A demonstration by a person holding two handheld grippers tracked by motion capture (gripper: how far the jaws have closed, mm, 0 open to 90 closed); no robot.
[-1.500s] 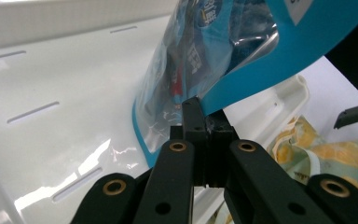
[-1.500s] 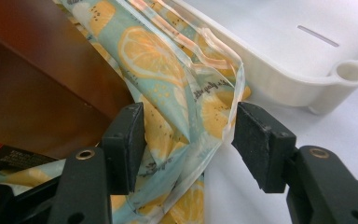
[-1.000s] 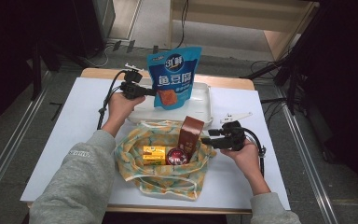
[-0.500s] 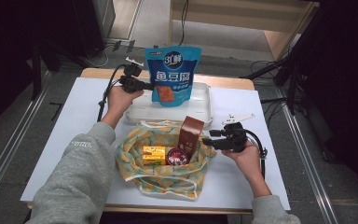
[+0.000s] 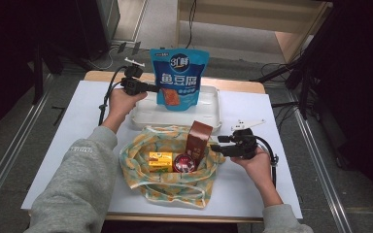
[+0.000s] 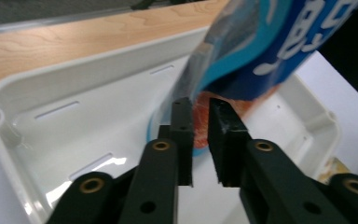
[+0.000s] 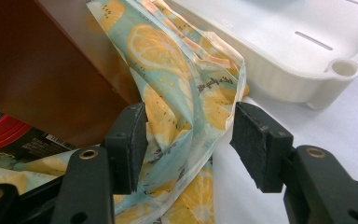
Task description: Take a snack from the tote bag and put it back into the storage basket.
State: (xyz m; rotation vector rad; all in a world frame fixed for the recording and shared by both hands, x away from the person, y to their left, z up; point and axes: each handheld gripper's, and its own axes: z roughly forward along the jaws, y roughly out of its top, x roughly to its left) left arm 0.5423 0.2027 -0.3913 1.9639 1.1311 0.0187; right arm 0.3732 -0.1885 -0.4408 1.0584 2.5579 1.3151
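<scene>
A blue snack pouch (image 5: 179,77) stands upright in the white tray (image 5: 213,119). My left gripper (image 5: 156,89) is at the pouch's left edge. In the left gripper view its jaws (image 6: 200,105) have just been opening and stand a little apart, with the pouch's (image 6: 270,42) lower edge just past the tips, not pinched. My right gripper (image 5: 213,147) is at the right rim of the lemon-print cloth bag (image 5: 170,187). In the right gripper view its jaws (image 7: 189,121) stand wide, with loose bag cloth (image 7: 182,93) between them. A brown box (image 7: 51,70) lies just left of them.
Inside the bag are the upright brown box (image 5: 198,141), a yellow box (image 5: 160,161) and a red round tin (image 5: 184,164). The tray (image 7: 279,51) sits just behind the bag on a white sheet (image 5: 68,145). Cables trail from both grippers.
The left hand and the pouch have drifted slightly toward the back left. The right hand has kept still at the bag's rim.
</scene>
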